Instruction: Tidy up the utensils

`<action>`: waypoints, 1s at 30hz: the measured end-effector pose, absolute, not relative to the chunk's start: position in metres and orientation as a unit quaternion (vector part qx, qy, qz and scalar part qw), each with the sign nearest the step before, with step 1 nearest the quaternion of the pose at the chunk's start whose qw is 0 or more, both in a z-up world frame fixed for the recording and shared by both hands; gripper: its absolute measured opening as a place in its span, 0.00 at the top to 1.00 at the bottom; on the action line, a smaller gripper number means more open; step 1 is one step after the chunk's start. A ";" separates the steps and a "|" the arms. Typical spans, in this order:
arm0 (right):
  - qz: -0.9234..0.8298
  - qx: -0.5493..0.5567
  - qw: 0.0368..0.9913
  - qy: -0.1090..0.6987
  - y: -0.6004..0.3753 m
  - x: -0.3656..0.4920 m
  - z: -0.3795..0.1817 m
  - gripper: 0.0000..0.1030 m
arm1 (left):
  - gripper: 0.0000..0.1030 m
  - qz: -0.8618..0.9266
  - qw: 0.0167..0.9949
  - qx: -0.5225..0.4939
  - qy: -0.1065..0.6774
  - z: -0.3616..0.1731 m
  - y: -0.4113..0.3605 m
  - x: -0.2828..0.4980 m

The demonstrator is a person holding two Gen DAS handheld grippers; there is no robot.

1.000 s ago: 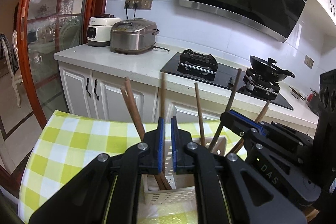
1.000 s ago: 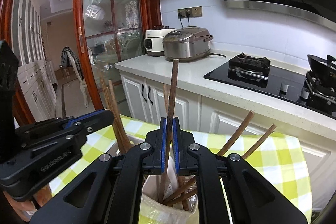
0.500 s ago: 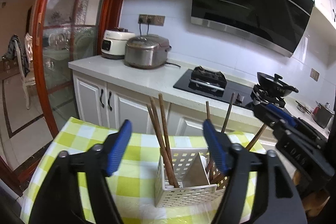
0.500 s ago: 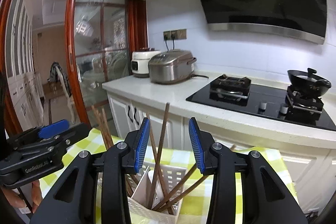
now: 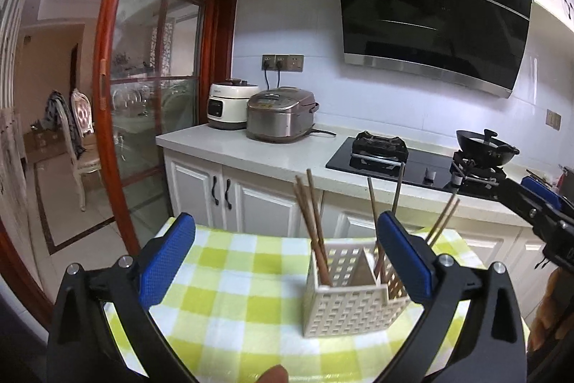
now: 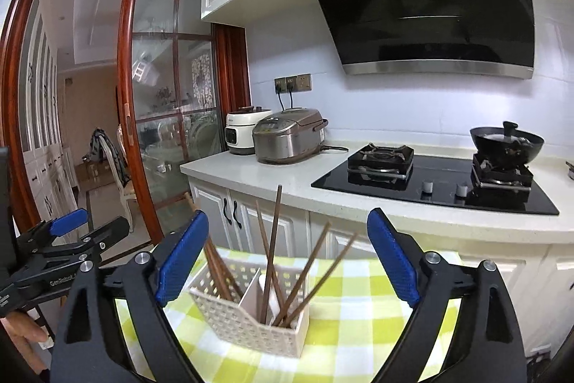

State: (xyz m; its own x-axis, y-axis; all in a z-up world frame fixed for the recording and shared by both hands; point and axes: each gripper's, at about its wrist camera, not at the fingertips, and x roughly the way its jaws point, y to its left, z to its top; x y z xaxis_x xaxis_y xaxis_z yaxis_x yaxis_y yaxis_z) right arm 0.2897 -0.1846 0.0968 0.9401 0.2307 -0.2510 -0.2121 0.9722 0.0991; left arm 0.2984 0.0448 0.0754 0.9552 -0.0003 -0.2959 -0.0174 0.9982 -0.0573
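— Both grippers have let go since a second ago: each was clamped on a chopstick standing in the basket, and now the left gripper (image 5: 283,266) and right gripper (image 6: 287,257) have drawn back with their jaws opening, nothing between the blue pads.

— So where are the sticks now, left to right?

— In the right wrist view, a bunch of chopsticks (image 6: 217,262) leans in the left compartment of the white slotted basket (image 6: 229,314). Past the divider, the other chopsticks (image 6: 272,246) fan out in the right compartment. The basket sits on the yellow checked cloth (image 6: 358,318).

— Meaning?

— Likely both sticks are delivered. I see no loose utensils on the cloth, so the sorting looks nearly finished.
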 end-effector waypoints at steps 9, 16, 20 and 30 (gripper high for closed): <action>0.110 0.049 0.983 0.141 -0.190 0.234 0.084 0.18 | 0.05 0.019 0.991 -0.033 0.128 0.065 0.049 0.232; 0.121 0.005 0.979 0.162 -0.179 0.204 0.062 0.18 | 0.05 0.000 0.990 0.014 0.142 0.047 0.032 0.199; 0.124 0.001 0.976 0.179 -0.179 0.194 0.050 0.18 | 0.05 -0.006 0.988 0.030 0.155 0.039 0.024 0.191; 0.119 -0.001 0.975 0.187 -0.183 0.180 0.041 0.18 | 0.05 -0.019 0.986 0.020 0.165 0.034 0.017 0.179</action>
